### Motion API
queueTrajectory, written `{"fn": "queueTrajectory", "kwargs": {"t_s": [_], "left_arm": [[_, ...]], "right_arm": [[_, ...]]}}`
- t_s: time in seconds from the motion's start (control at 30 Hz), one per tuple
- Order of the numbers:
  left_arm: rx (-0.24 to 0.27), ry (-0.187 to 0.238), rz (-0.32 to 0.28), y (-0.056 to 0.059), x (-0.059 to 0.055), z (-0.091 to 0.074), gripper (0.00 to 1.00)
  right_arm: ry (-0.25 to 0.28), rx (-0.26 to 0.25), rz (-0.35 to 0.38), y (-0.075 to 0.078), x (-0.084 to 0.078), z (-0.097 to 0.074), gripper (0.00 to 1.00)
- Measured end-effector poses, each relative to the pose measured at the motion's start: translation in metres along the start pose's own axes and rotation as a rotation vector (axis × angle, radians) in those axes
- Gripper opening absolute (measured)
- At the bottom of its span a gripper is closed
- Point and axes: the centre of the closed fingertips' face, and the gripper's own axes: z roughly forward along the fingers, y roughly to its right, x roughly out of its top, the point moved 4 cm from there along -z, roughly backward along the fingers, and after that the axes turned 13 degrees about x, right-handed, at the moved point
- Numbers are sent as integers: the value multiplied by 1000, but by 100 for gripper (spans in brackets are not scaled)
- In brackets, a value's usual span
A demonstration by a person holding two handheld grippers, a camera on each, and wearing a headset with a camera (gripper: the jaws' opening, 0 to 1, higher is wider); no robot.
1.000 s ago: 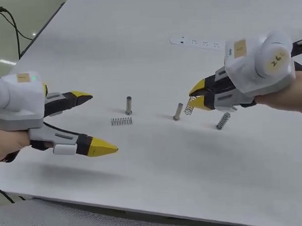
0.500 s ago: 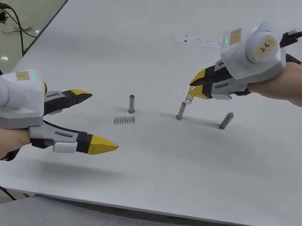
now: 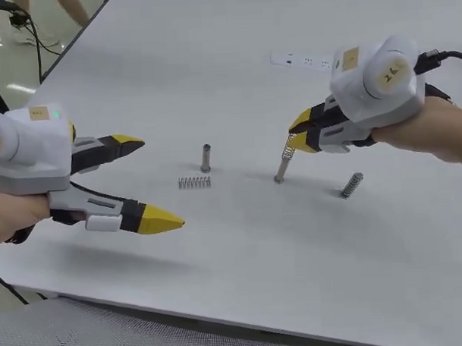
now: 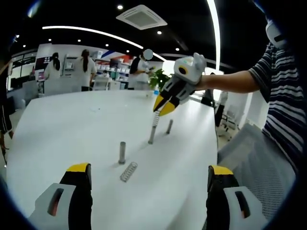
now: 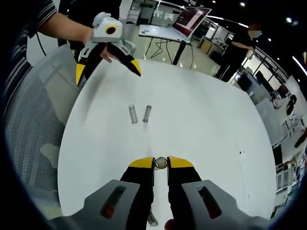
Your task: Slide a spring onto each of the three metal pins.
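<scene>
Pinching spring (image 3: 289, 151) between pressed jaws of right gripper (image 3: 297, 140), at top of leaning middle pin (image 3: 281, 168). Holding left gripper (image 3: 157, 181) spread wide above table (image 3: 257, 278). Second spring (image 3: 194, 183) lying beside upright pin (image 3: 206, 158).

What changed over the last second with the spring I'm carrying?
The right gripper, jaws shut on the spring, carried it up from beside the middle pin to that pin's top. The open left gripper, the loose spring, the bare pin and the already sprung pin stayed put.
</scene>
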Motion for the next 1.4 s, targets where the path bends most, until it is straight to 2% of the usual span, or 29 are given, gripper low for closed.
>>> {"fn": "queueTrajectory", "kwargs": {"t_s": [0.37, 0.8, 0.93, 1.13, 1.4], "left_arm": [[3, 0, -1, 0, 0, -1, 98], [10, -3, -4, -1, -1, -3, 98], [10, -4, -4, -2, -1, -4, 98], [13, 0, -8, -3, 0, -4, 98], [16, 1, -8, -4, 2, -6, 98]], "right_arm": [[-13, 12, 19, 0, -8, 14, 7], [-44, 29, 51, -1, -26, 35, 8], [-35, 31, 71, -2, -27, 37, 8], [-52, 34, 60, -6, -30, 43, 8], [-45, 25, 62, -5, -27, 42, 9]]}}
